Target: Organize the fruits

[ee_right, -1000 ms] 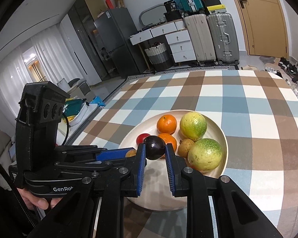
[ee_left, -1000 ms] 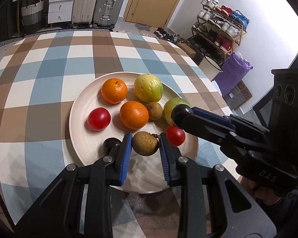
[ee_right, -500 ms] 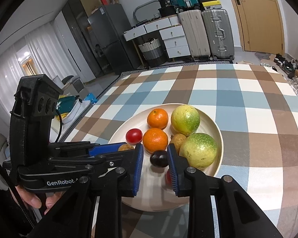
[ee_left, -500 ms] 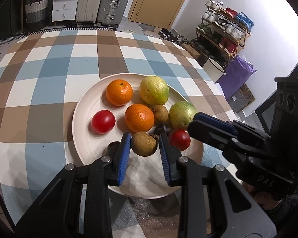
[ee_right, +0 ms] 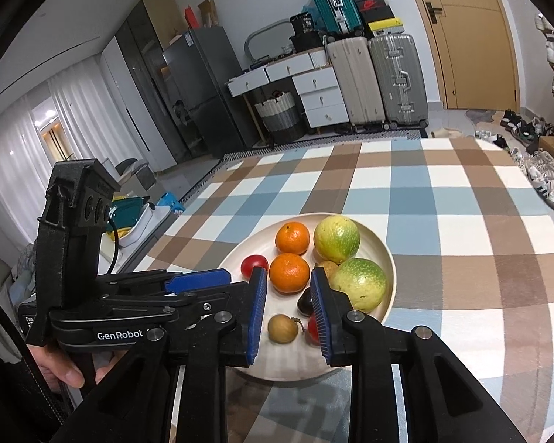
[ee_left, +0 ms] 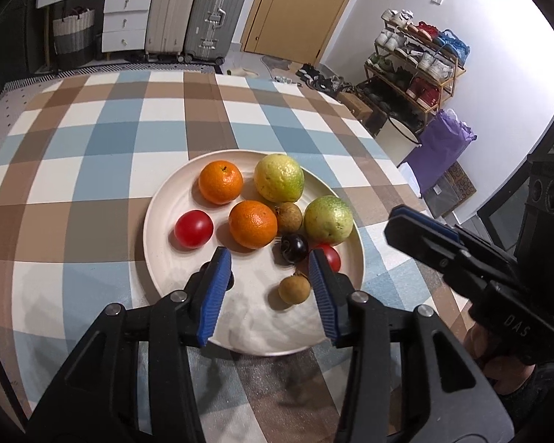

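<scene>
Since the earlier frame the left gripper [ee_left: 267,280] has just been opening and has let go of the longan [ee_left: 294,289], which now rests on the plate [ee_left: 158,258] between the parted jaws, near the right pad but, as far as the view shows, not pressed by it. The right gripper [ee_right: 289,310] has likewise released the plum [ee_left: 294,247]; its jaws stand slightly apart with nothing between the pads, well clear of the fruit. All fruit lies on the plate, the longan nearest the front rim. Risk: both small fruits are round and could roll if a pad brushes them on withdrawal. The tomato [ee_left: 328,256] sits just behind the left gripper's right finger, so a sideways pull could nudge it over the rim.
</scene>
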